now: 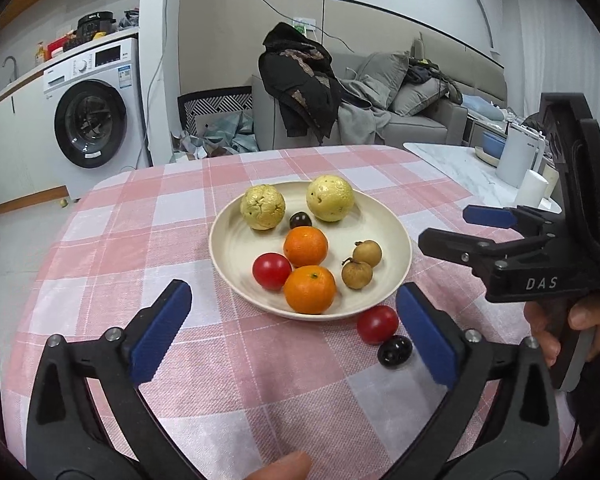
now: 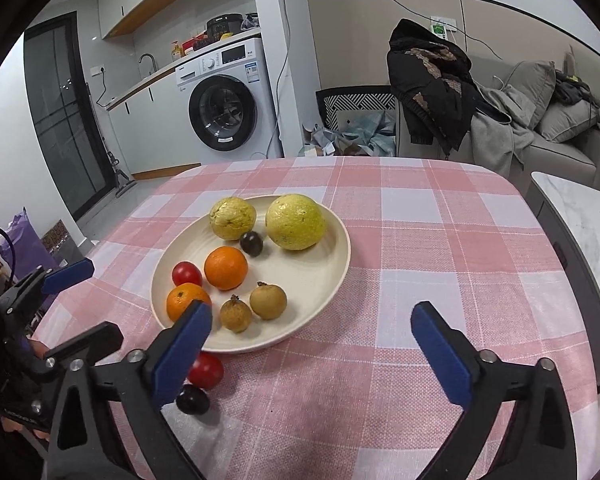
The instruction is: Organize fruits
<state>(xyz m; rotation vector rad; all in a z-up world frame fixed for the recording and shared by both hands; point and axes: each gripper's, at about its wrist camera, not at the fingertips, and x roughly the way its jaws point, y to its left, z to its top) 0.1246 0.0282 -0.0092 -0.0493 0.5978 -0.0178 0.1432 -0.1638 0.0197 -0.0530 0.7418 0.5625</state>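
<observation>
Both the left gripper (image 1: pixel 294 334) and right gripper (image 2: pixel 312 346) hover released, jaws spread. Most fruits sit in the cream round plate (image 1: pixel 228 248); at its five o'clock, a red cherry tomato (image 1: pixel 377 324) and dark glossy grape (image 1: pixel 395 352) lie on the pink checked tablecloth (image 1: pixel 260 380).

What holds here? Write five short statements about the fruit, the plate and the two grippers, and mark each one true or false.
1. Two oranges lie on the plate. True.
2. Every red tomato is on the plate. False: one red tomato lies on the tablecloth beside the plate.
3. The left gripper holds a fruit. False: its jaws stand open and empty.
4. A dark grape lies off the plate, next to the stray tomato. True.
5. The right gripper is shut on a longan. False: it is open, and both longans sit on the plate.
</observation>
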